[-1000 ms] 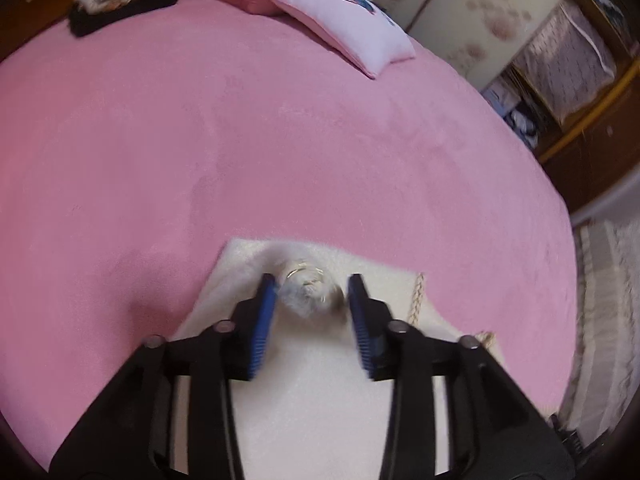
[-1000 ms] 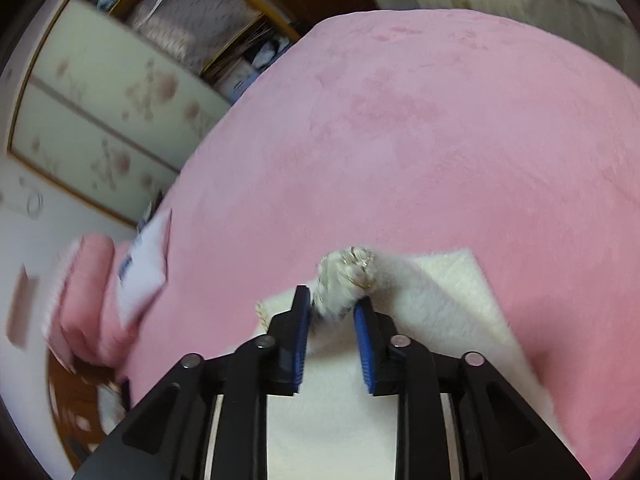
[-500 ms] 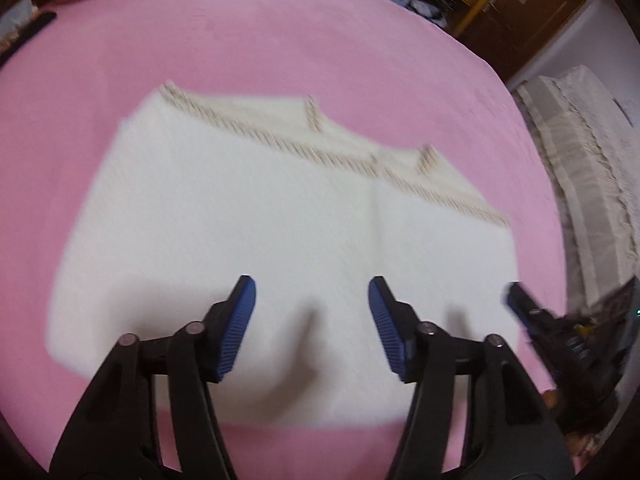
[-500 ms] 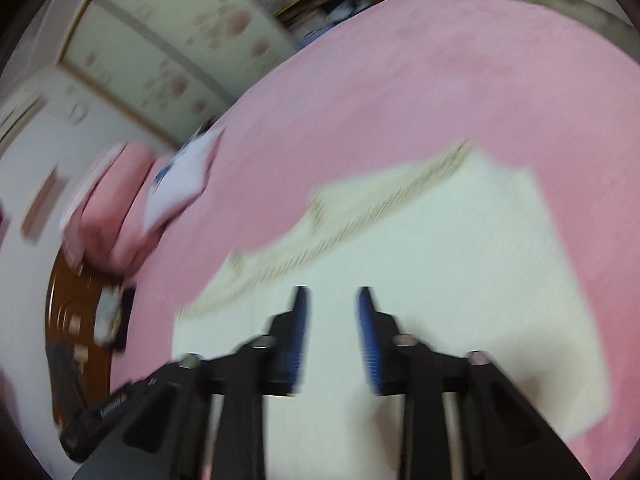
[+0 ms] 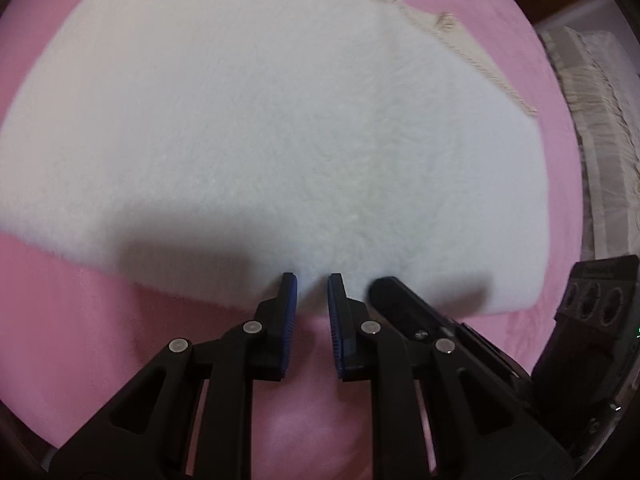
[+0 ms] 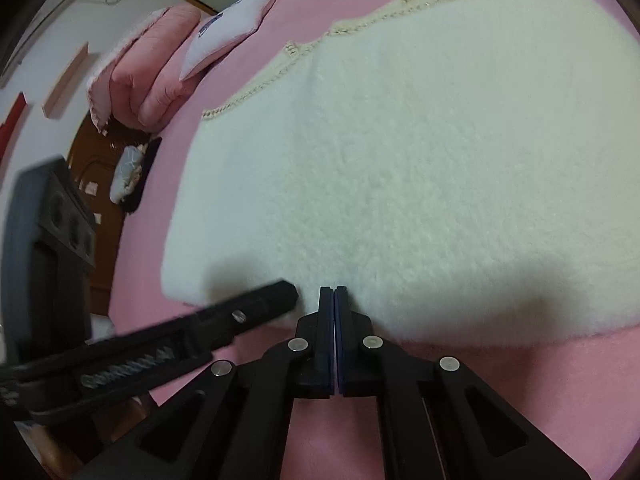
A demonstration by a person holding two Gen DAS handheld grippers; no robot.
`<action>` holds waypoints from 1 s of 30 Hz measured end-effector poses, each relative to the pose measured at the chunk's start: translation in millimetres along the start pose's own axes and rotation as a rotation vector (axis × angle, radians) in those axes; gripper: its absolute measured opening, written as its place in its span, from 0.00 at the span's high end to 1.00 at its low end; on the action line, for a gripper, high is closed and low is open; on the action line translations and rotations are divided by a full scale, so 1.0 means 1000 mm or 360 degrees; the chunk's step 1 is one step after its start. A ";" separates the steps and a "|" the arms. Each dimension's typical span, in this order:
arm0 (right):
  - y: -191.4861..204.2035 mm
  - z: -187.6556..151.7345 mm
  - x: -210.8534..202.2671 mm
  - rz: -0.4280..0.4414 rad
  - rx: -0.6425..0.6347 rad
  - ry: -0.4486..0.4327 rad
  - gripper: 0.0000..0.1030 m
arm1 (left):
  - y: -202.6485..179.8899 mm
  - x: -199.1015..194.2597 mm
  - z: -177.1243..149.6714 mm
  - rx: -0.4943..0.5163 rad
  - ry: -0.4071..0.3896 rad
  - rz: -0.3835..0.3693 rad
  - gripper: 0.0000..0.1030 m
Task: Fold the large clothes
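jaws closing at garment (image 5: 280, 120) hem (right shut)

A fluffy white fleece garment (image 5: 280, 120) lies spread flat on the pink plush bed cover (image 5: 80, 320), its braided cream trim (image 6: 360, 28) along the far edge. At the near edge the left gripper (image 5: 312, 280) and the right gripper (image 6: 333, 289) sit side by side. Beyond the garment, at the bed's far left, a pale square pillow (image 6: 228, 32) leans on a folded pink quilt (image 6: 148, 76).
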State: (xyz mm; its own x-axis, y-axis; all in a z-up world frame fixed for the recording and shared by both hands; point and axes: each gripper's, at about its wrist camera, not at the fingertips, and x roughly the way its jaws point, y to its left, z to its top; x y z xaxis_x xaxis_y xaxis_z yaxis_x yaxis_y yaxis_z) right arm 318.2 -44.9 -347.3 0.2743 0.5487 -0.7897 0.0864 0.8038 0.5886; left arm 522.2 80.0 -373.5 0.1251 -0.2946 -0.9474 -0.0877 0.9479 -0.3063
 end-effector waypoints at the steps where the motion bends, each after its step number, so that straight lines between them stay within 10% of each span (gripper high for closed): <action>1: -0.006 -0.001 0.003 0.0024 0.0021 0.0012 0.99 | 0.001 0.002 -0.001 -0.0005 -0.0015 0.0018 0.88; 14: -0.127 0.025 -0.062 -0.0405 -0.0177 -0.0107 1.00 | 0.091 -0.029 -0.011 -0.0099 -0.0277 0.0382 0.93; 25: -0.209 0.014 -0.127 -0.0927 0.0137 -0.0330 1.00 | 0.144 -0.052 -0.017 -0.0255 -0.0372 0.0590 0.99; 30: -0.158 0.015 -0.122 -0.0606 0.0129 -0.0444 1.00 | 0.066 -0.068 -0.037 -0.0033 -0.0397 0.0183 0.99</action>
State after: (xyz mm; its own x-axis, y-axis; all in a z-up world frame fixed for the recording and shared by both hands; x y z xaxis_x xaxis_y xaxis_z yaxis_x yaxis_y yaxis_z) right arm 285.2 -242.0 -341.6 0.4540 0.1273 -0.8819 0.3022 0.9091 0.2868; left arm 471.1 158.3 -332.5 0.3524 -0.1436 -0.9248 -0.1353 0.9700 -0.2021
